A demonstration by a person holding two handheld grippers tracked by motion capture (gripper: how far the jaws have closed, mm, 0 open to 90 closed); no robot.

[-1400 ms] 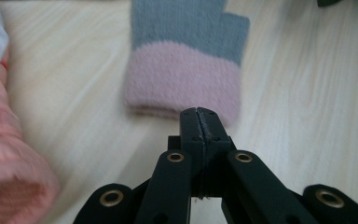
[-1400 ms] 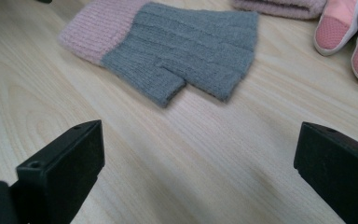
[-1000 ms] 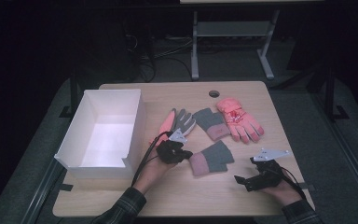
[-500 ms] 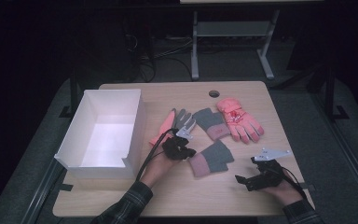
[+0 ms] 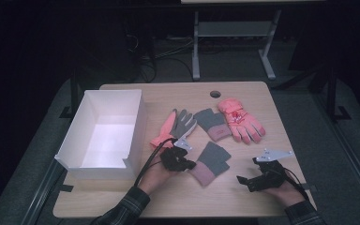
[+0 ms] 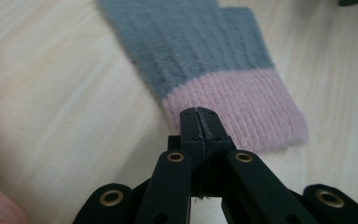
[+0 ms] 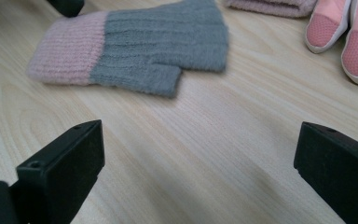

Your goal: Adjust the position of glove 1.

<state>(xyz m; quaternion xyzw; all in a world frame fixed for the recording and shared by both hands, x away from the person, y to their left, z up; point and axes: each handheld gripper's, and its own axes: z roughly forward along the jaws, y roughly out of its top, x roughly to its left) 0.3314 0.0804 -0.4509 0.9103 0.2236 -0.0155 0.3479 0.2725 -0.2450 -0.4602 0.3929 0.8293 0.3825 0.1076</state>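
- The grey and pink fingerless glove (image 5: 210, 163) lies flat near the front middle of the table (image 5: 243, 206).
- The left gripper (image 5: 183, 163) sits just beside its pink cuff; its jaws are pressed together with nothing between them, tips at the cuff's edge (image 6: 200, 116).
- The right gripper (image 5: 251, 180) rests well apart to the right, jaws spread wide and empty.
- A white box (image 5: 77, 145) stands at the left.
- A matching glove (image 5: 212, 124), a coral ski glove (image 5: 239, 119) and a grey-orange work glove (image 5: 178, 125) lie behind.
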